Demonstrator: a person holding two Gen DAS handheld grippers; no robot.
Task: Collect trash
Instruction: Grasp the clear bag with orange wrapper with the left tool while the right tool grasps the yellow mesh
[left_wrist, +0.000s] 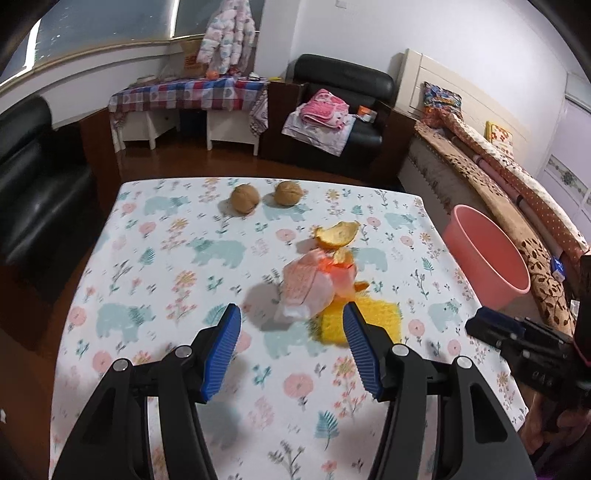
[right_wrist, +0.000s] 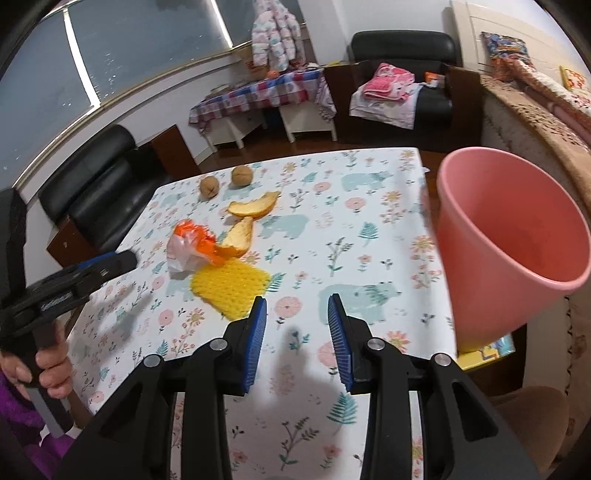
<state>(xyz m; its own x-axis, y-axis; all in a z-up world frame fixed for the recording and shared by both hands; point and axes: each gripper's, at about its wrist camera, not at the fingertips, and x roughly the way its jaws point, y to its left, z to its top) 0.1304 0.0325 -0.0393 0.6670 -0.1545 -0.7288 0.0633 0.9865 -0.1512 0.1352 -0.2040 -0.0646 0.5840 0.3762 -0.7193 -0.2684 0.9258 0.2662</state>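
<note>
Both tongs are empty with jaws spread: the left gripper (left_wrist: 291, 325) hangs wide over the crumpled clear-and-orange plastic wrapper (left_wrist: 308, 290), and the right gripper (right_wrist: 297, 308) hovers moderately open above bare floral tablecloth (right_wrist: 369, 206), near the tilted pink plastic bin (right_wrist: 509, 243) that stands just off the table's right edge. The wrapper lies mid-table, overlapping the yellow knitted mesh pad (right_wrist: 231, 286) and touching the nearer curled orange peel (right_wrist: 238, 238); a second peel piece (right_wrist: 255, 206) sits just beyond, and two round brown walnuts (left_wrist: 264, 197) rest near the far edge. The likeliest trouble, as I judge it, is the left jaws closing on slick, springy film that slips out, or catching the soft open-weave pad underneath and dragging it along. The peels are stiff, curved and pithy, so a pinch on an edge could flip them. Walnuts are hard and rollable, easily knocked off the smooth printed cloth.
</note>
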